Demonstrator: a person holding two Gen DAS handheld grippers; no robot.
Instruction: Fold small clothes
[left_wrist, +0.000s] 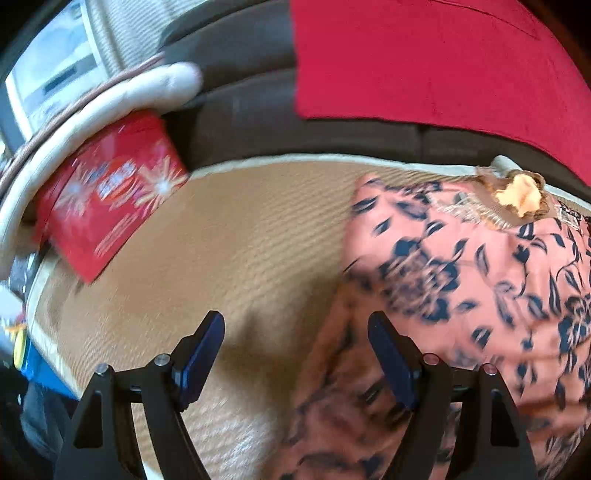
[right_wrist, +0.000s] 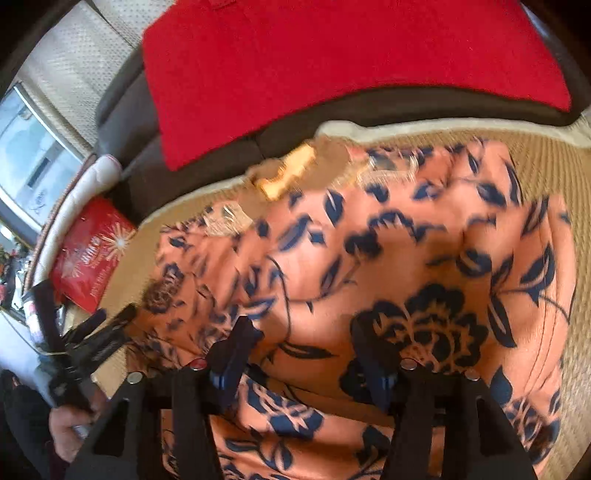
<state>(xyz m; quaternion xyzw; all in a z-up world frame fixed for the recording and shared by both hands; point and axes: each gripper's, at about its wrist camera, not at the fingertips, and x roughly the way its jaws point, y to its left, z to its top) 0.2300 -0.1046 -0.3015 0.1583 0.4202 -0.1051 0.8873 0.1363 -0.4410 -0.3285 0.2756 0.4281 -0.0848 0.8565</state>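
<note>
Two grippers over woven mat (left_wrist: 240, 229): left gripper (left_wrist: 295, 354) wide, empty, at floral garment's (right_wrist: 369, 251) left edge; right gripper (right_wrist: 303, 354) partly spread above garment, nothing pinched. Red packet (left_wrist: 110, 199) far-left.

I see a salmon-pink garment (right_wrist: 388, 240) with navy flowers, a tan ribbed mat (left_wrist: 240, 240), a plain red cloth (left_wrist: 443, 62) beyond.

garment (right_wrist: 369, 258): salmon-pink, dark blue floral print | state: lying rumpled, partly folded | place: under right gripper (right_wrist: 306, 354), beside left gripper's (left_wrist: 295, 354) right finger
</note>
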